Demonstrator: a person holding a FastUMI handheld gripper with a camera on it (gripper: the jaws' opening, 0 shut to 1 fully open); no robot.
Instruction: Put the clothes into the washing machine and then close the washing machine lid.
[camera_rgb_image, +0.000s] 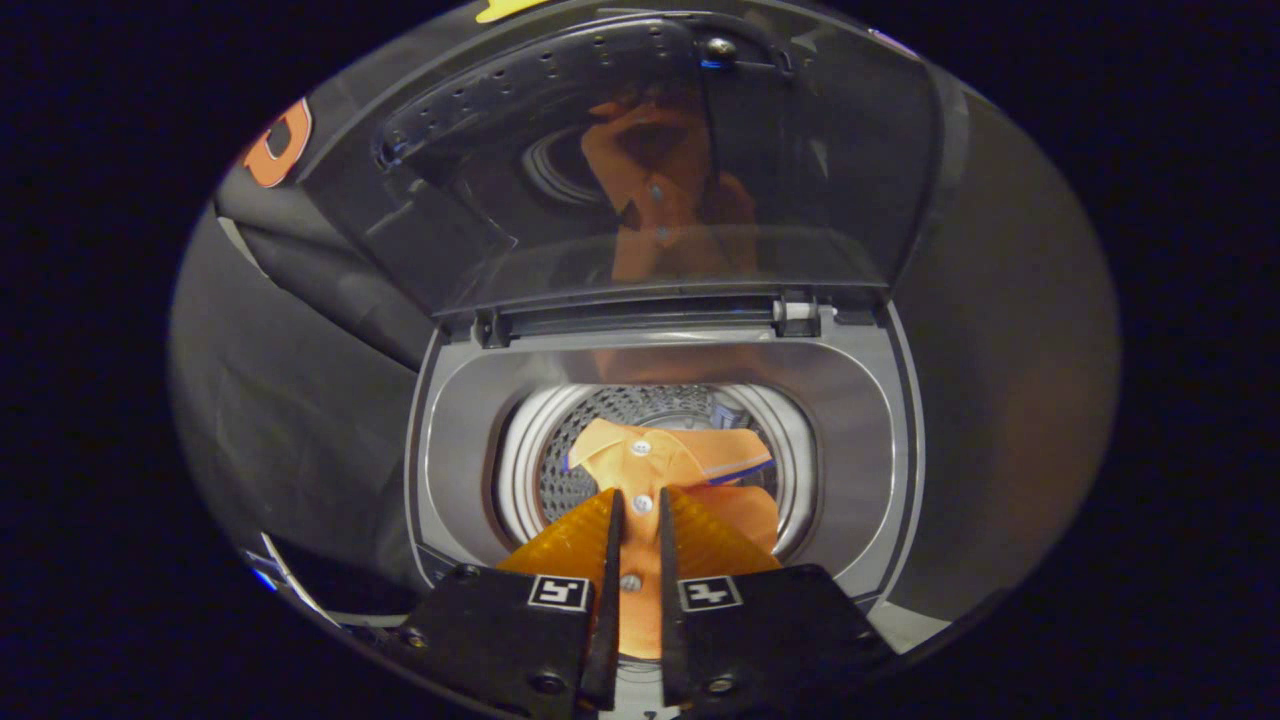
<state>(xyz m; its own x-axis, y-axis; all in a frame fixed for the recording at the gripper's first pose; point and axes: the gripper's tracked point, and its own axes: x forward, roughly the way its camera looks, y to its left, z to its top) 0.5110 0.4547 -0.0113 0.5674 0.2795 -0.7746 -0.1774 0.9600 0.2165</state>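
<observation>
One big thing takes most of the gripper view: a top-loading washing machine (860, 440) with a grey, smooth plastic top, rounded at its corners. Its lid (780, 180) stands open, raised nearly upright behind the opening and held by hinges at the back edge. The lid is a dark, see-through panel with a glossy face, and an orange reflection of the garment shows in it. Along the upper part of the lid runs a curved dark handle bar (540, 75) with a row of small holes.

Below the lid, the opening leads to the round drum (575, 440). The drum has a pale ring at its mouth and a metal wall full of small perforations, which looks shiny and rough.

Inside the drum mouth hangs an orange shirt (650, 455), made of soft, smooth cloth. Its collar spreads in two pointed flaps, and a thin blue line runs along one edge. A strip of the shirt with small pale round buttons (641, 447) goes straight down between the fingers.

Nearest to the camera, the gripper (636, 520) is held over the front edge of the machine. Its two fingers (570, 550) have a ribbed texture and stand close together, clamped on the button strip of the shirt, with the cloth pressed in the narrow gap. Each flat dark finger base carries a small square marker (558, 592).
</observation>
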